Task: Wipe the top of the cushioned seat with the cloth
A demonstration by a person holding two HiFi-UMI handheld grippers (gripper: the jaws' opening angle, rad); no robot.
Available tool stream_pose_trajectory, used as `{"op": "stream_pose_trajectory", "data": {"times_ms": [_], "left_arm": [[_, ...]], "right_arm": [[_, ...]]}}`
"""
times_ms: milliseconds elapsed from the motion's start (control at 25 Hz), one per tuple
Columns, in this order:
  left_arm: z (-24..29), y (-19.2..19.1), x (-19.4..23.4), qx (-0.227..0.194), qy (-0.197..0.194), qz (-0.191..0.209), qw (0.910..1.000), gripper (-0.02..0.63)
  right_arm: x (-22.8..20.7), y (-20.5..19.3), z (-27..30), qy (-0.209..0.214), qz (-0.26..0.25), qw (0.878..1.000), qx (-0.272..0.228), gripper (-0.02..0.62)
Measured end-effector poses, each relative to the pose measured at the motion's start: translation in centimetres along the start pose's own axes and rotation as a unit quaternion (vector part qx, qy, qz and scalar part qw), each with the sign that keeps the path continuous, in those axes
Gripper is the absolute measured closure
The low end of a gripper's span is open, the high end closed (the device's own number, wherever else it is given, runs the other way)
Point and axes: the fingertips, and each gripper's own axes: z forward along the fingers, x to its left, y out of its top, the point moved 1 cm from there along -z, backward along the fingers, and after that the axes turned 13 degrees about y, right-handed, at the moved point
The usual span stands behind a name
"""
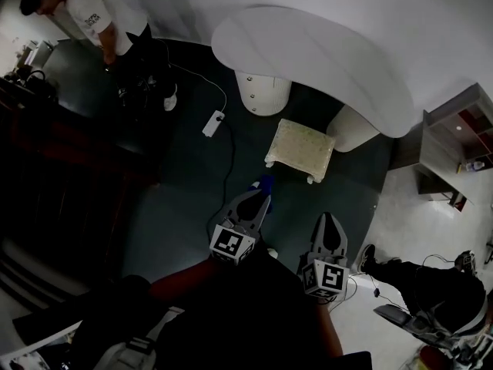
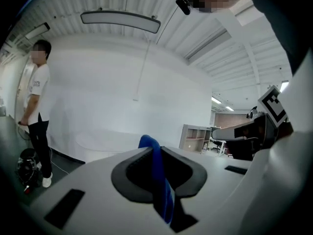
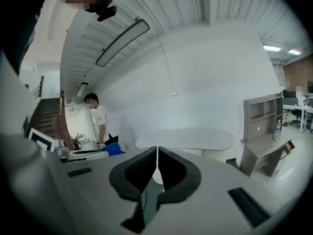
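Blue cloth point(image 1: 265, 183) held, cushioned seat point(image 1: 300, 149) ahead
Limp fabric, pinched at a fold between left gripper point(image 1: 260, 197) fingers; right gripper point(image 1: 329, 220) fingers closed, empty.

Dark floor point(image 1: 185, 199) has the seat point(image 1: 300, 149) right by the white table's point(image 1: 308, 52) two legs. A power strip point(image 1: 213, 122) and its cable lie nearby, and the shelf point(image 1: 447, 149) stands at the far side.

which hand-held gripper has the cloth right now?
The left hand-held gripper: its jaws are clamped on the blue cloth. The right hand-held gripper is shut with nothing between its jaws.
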Motion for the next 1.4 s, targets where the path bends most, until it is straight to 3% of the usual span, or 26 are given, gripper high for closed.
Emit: {"op": "stream_pose_trajectory", "data": {"times_ms": [360, 760, 1200, 1400], "left_arm": [[10.9, 3.1, 6.9, -0.001, -0.019, -0.034, 0.9992, 0.555], [17.5, 3.1, 14.6, 0.033, -0.014, -0.065, 0.9973, 0.555], [24.0, 2.2, 15.1, 0.059, -0.014, -0.048, 0.9970, 0.555], [26.7, -0.1, 13.7, 0.072, -0.032, -0.031, 0.9964, 0.555]], "right_arm": [[-1.8, 3.3, 13.2, 0.015, -0.020, 0.999, 0.038, 0.557], [-2.8, 5.2, 23.4, 0.007, -0.032, 0.997, 0.066, 0.557], [-7.5, 5.5, 27.3, -0.005, -0.019, 0.997, 0.074, 0.557], [-10.5, 4.6, 29.6, 0.010, -0.008, 0.997, 0.077, 0.557]]}}
